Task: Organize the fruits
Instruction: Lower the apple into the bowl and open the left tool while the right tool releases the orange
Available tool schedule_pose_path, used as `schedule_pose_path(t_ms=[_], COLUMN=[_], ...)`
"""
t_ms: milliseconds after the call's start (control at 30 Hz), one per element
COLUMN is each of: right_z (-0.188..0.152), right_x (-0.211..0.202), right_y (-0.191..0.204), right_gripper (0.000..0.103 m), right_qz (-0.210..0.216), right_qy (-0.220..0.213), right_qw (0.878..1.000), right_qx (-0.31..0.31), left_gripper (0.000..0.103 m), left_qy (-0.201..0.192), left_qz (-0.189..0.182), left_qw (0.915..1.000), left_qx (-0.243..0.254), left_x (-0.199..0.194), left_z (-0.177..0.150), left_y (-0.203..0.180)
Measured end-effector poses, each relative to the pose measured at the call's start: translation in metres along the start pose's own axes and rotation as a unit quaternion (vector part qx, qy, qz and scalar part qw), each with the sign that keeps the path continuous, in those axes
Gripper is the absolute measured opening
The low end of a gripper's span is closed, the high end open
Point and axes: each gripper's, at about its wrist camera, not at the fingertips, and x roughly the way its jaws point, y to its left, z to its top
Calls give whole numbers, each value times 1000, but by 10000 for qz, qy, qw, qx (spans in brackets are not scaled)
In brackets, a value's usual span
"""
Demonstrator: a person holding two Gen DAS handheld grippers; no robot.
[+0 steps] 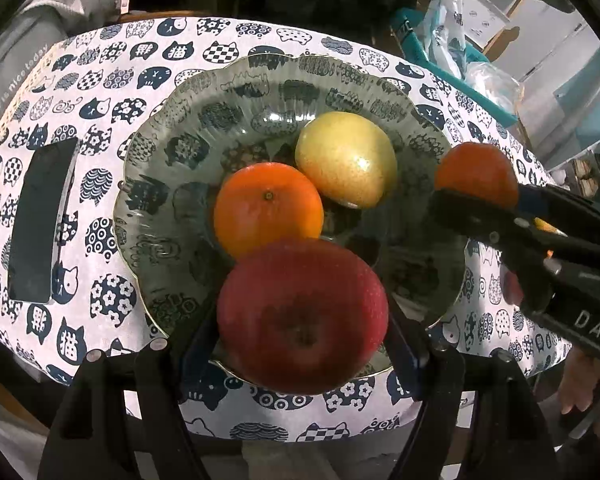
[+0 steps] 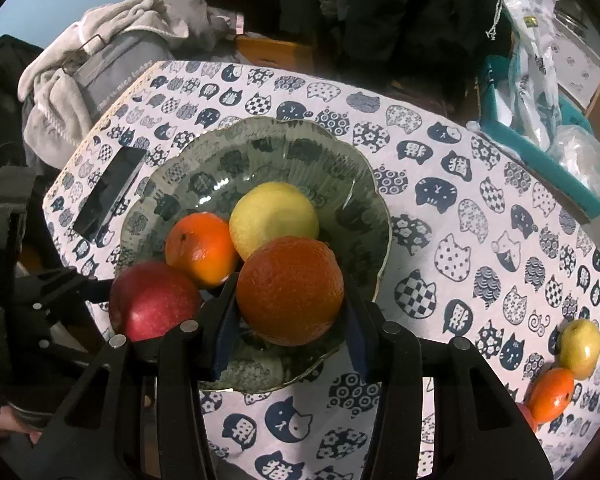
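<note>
Red apple [image 1: 302, 316] sits firm and heavy in your left gripper [image 1: 300, 344] jaws over the glass bowl [image 1: 171, 184] near rim; right gripper [image 2: 289, 316] jaws clamp the dark orange [image 2: 289, 290] across its widest part above that bowl, rind slippery, so lower both gently

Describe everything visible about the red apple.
The red apple is round, deep red with fine pale speckles and a dull sheen; a dark dimple faces the left camera. It is held between the left tool's blue-padded fingers, over the near rim of the glass bowl. From the right camera it sits beside the orange, seemingly touching it. Whether it rests on the bowl is unclear.
</note>
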Motion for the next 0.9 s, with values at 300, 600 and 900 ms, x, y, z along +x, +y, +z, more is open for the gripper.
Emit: schedule_pose_path(t_ms=[300, 600, 900], right_z=[-5, -11, -3], right_x=[17, 30, 2], right_y=[2, -2, -10], right_gripper=[46, 51, 53], right_qz=[259, 451, 441], right_qy=[266, 469, 132], right_qw=[9993, 9974, 9980], right_qx=[99, 298, 440], left_gripper=[78, 78, 79], left_qy=[23, -60, -280], left_qz=[41, 111, 168], left_qw=[10000, 9998, 9992], left_qx=[-15, 132, 243], left_x=[-6, -13, -22], left_z=[1, 0, 1], left_y=[0, -5, -15])
